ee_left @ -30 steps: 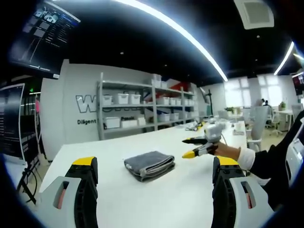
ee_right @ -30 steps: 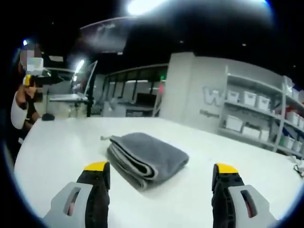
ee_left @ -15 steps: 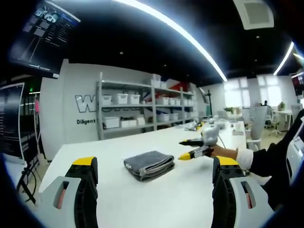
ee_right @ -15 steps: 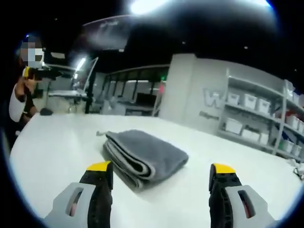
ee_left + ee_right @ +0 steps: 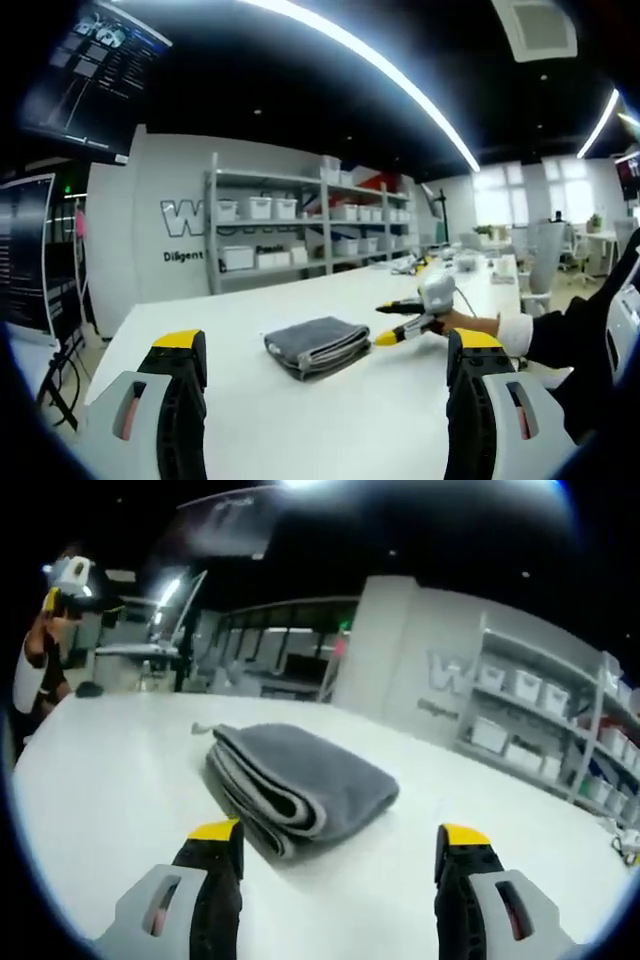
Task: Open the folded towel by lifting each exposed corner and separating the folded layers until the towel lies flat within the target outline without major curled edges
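White table (image 5: pixel 90 780) w/ the folded grey towel (image 5: pixel 300 785) lying on it, layered fold edges facing the right gripper (image 5: pixel 340 865). Big change: the right gripper has closed in on the towel. In the right gripper view the bundle looms larger and lower vs 1 s ago, and its stacked edges now sit just beyond the jaw tips, between them. In the left gripper view the right gripper (image 5: pixel 400 322) shows at far right, held in a hand (image 5: pixel 478 323), and its yellow tips have slid from well apart to just beside the towel's (image 5: pixel 318 346) right edge. Jaws there are spread wide, nothing held. Judgement: approach phase only, no corner lifted yet, so the towel is fully folded and the task is barely begun; the next move likely needs the tips to pick the top layer alone, else the whole stack drags. No target outline visible on the table (image 5: pixel 250 420) in either view. Left gripper (image 5: pixel 325 365): wide open, empty, hanging back near the table's near edge w/ the towel ahead between its jaws; its view is almost unchanged, only a tiny shift, so it's basically parked. Small stuff: a little loop/tag (image 5: pixel 203 727) pokes out at the towel's far-left corner. Shelving w/ white bins (image 5: pixel 290 235) on the far wall, same as before.
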